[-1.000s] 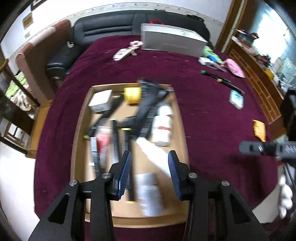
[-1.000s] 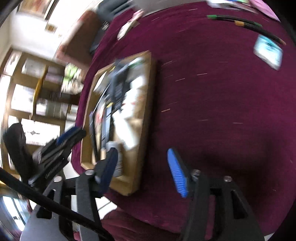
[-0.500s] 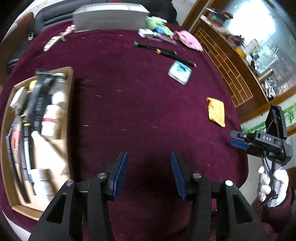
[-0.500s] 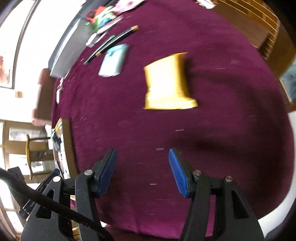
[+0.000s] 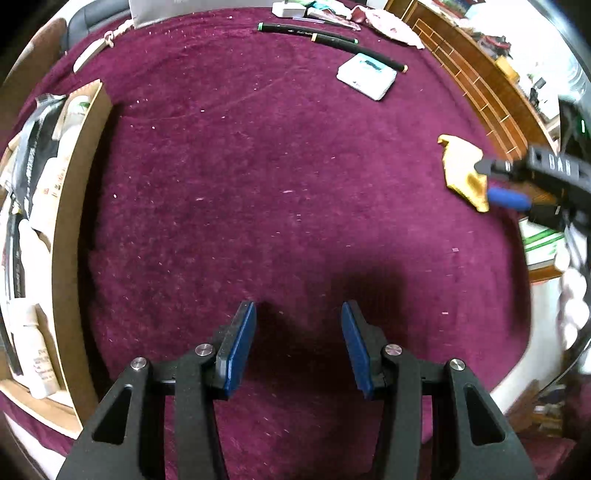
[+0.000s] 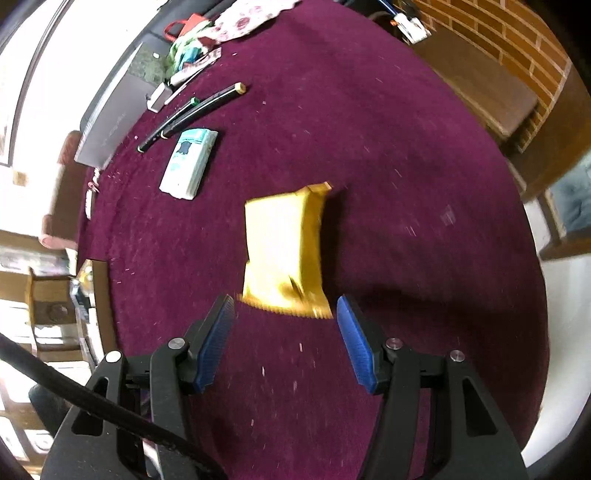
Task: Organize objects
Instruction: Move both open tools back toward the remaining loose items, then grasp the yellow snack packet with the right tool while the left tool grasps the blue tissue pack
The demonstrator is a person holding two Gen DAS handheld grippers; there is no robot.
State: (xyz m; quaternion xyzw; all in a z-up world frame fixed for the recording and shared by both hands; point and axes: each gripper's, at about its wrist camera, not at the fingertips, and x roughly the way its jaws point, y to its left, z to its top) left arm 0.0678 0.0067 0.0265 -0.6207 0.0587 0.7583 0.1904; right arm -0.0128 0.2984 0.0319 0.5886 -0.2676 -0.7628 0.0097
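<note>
R gripper (image 6: 284, 314) open, nothing between jaws – yellow packet (image 6: 282, 247) lies on the maroon cloth (image 6: 388, 184) just ahead of the tips, untouched. 1 s ago this cam faced the wooden tray, now at far left edge (image 6: 99, 295). L gripper (image 5: 297, 325) open & empty over bare cloth; 1 s ago it hung over the tray (image 5: 70, 229), now off to its left w/ bottles still inside. White-teal pack (image 5: 365, 75) and black pens (image 5: 325, 37) lie farther out.

Maroon tablecloth (image 5: 295, 184); black sofa (image 5: 92, 14); brick wall (image 6: 517, 44).
</note>
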